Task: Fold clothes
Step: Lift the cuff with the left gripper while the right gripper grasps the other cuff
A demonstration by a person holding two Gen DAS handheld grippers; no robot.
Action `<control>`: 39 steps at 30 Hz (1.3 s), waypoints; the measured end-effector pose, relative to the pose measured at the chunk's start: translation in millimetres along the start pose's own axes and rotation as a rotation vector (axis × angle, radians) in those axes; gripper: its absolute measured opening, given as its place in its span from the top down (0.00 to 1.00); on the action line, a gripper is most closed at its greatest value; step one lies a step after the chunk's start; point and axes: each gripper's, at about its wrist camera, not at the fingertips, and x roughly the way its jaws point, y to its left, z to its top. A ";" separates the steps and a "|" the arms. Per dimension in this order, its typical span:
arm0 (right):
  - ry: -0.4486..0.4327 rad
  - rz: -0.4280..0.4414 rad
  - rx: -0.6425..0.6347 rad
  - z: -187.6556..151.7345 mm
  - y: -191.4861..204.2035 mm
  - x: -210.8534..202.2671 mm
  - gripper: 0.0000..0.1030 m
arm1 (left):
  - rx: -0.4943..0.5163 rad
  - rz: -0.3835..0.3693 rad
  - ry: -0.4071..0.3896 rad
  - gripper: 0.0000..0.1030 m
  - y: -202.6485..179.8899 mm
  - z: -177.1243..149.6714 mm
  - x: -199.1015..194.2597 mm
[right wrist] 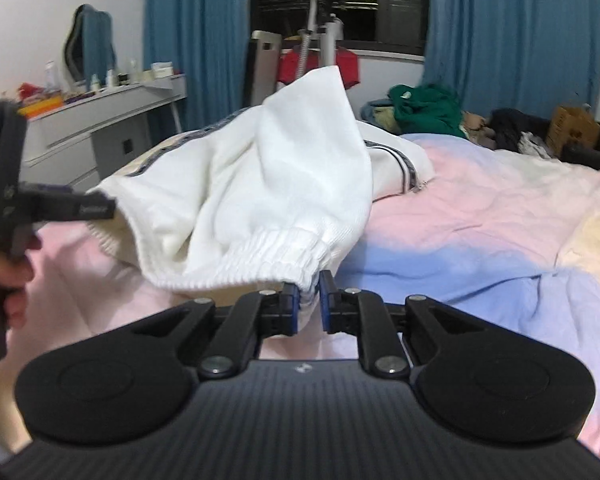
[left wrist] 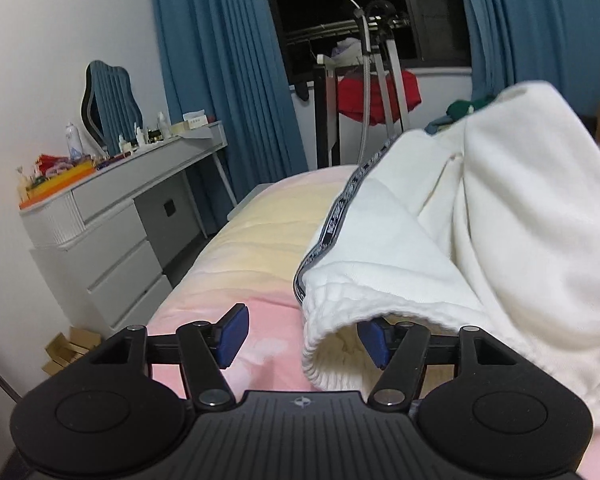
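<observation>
A white garment with a dark patterned side stripe (left wrist: 440,208) lies bunched on the pink bed. Its ribbed cuff opening (left wrist: 332,340) is right in front of my left gripper (left wrist: 306,336), which is open; its right pad sits inside the cuff opening and its left pad is over the bare sheet. In the right wrist view the same white garment (right wrist: 268,184) is heaped up, and my right gripper (right wrist: 309,304) is shut on its ribbed elastic hem (right wrist: 276,248). The left gripper (right wrist: 96,208) shows at that view's left edge, at the cuff.
The bed sheet (right wrist: 480,232) is pink, blue and yellow. A pile of green and dark clothes (right wrist: 424,108) lies at the far side. A grey dresser with bottles and a mirror (left wrist: 112,208) stands left of the bed. Blue curtains, a garment steamer and a red cloth (left wrist: 376,96) are behind.
</observation>
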 end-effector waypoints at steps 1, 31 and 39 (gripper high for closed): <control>0.015 -0.016 -0.004 -2.9 -0.6 4.8 0.85 | 0.014 0.009 0.002 0.39 -2.4 -0.5 2.7; 0.022 0.384 0.496 5.2 97.4 11.0 0.89 | -0.359 -0.102 -0.024 0.90 165.0 161.9 75.0; 0.060 0.519 0.502 20.8 205.0 70.9 0.87 | -0.250 0.131 -0.028 0.89 240.3 219.4 155.8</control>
